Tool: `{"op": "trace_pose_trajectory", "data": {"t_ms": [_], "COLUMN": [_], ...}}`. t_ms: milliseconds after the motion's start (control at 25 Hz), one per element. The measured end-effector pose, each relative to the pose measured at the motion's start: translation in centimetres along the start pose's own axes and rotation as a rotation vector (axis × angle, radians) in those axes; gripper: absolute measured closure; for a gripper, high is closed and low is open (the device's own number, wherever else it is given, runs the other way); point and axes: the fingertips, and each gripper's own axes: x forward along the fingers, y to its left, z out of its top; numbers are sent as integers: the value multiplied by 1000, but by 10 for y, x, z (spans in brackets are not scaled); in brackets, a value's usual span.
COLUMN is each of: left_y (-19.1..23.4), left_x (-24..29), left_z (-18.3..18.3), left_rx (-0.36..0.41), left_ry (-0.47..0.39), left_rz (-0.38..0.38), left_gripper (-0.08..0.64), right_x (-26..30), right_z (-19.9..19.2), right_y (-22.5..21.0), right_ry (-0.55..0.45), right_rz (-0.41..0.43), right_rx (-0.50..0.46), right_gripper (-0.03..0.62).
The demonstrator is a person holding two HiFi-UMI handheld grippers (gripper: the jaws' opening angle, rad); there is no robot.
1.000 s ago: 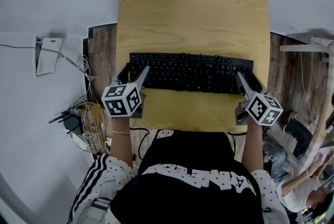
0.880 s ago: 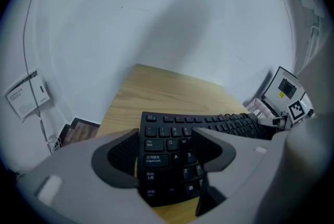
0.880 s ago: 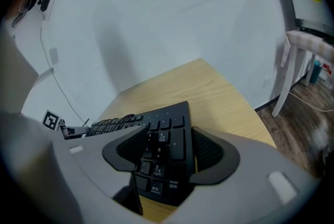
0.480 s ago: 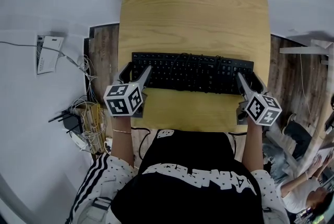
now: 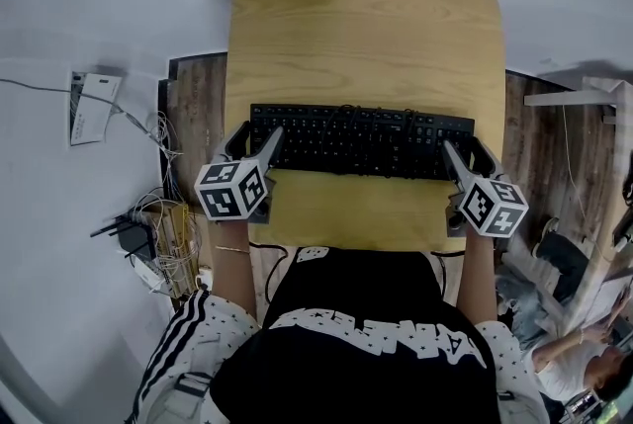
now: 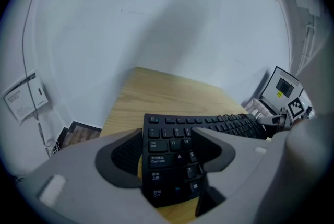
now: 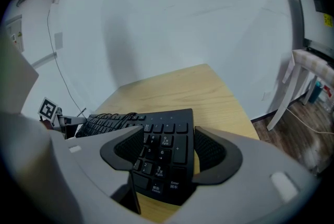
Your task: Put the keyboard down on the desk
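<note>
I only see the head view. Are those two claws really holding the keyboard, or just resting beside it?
Observer: The left gripper view shows the left gripper gripping the keyboard: its Caps Lock end sits between the jaws.
Visitor: And the other claw?
Observer: Same in the right gripper view: the right gripper has the number-pad end, Enter key nearest, between its jaws.

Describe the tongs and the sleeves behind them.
The left tongs and right tongs: grey bodies, curved jaws lined with black textured pads, each carrying a white cube of black square markers. White sleeves with small black specks; the left sleeve adds black-and-white stripes.
</note>
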Motion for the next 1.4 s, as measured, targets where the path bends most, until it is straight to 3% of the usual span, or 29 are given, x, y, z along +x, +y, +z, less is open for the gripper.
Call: {"op": "trace_pose_trajectory", "data": {"t_ms": [240,440,640,920,1000,1400], "left_y": [-2,-9,-21,-48,-53,-74], "left_x": [-10,-19,-27,-46,-53,-72], "left_z": [17,35,50,73,80,99], "left_rx": [39,70,72,154,167,225], "left_ry": [-61,-111,-141,-228,-248,-272], "left_rz": [-1,-1,-18,-65,-63,-58], "left_gripper": [287,381,543,558,558,558], "right_x": [-10,-18,-27,-36,-38,-50], "right_z": [13,30,47,61,66,93], "right_y": [3,14,31,42,45,77], "right_ry": [-56,-109,-149,-196,-213,-276], "right_rz": [1,9,42,65,73,202], "right_rx": [0,-20,-66,-60,-54,-103], "right_gripper": [284,336,395,516,580,580]}}
